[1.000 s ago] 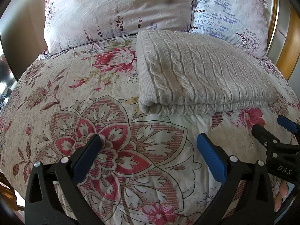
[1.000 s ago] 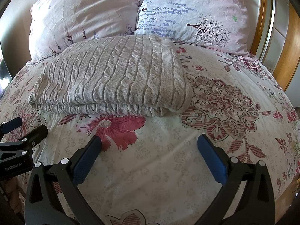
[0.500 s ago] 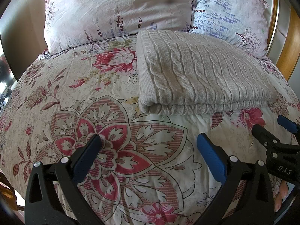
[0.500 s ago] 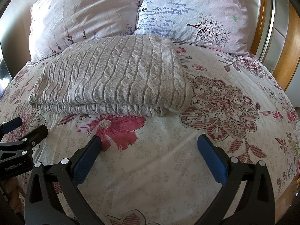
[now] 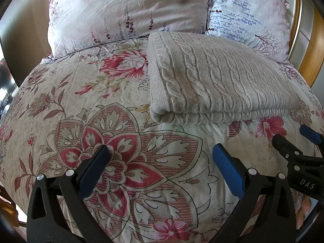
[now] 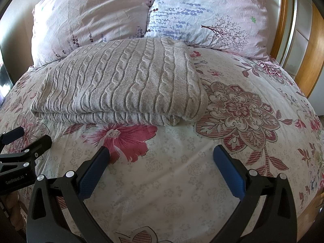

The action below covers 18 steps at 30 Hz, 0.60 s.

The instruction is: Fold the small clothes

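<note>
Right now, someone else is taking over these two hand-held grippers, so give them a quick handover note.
Left hand-held gripper: open, holding nothing, above the floral duvet, short of the sweater.
Right hand-held gripper: open, holding nothing, also short of the sweater.
Grey cable-knit sweater: lies folded in a neat rectangle on the duvet, its far edge at the two pillows, touched by neither gripper.
Done: this sweater looks fully folded.
Left: no other garment is in view, so probably nothing here beyond fetching the next piece, if there is one.
</note>
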Available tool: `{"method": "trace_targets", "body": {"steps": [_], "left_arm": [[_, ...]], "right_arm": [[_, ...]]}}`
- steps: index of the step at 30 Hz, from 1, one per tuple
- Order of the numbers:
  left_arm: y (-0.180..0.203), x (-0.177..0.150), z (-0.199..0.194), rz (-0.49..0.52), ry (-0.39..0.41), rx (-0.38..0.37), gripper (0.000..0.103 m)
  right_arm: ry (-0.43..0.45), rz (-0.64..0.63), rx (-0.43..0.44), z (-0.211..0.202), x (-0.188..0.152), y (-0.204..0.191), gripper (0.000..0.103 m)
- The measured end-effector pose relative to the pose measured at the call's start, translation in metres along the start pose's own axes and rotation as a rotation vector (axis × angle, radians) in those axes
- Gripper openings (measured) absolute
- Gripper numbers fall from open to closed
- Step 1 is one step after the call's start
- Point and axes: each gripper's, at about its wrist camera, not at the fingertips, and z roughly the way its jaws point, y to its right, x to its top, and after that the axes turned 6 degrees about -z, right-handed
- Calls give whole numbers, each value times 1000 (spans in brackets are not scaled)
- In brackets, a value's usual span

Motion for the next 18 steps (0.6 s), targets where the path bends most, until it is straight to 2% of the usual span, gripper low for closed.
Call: {"method": "trace_targets", "body": {"steps": [18], "left_arm": [[-1, 2, 2, 3, -23, -3, 101]], "right_arm": [[0, 4, -3, 0, 0, -1, 102]]}}
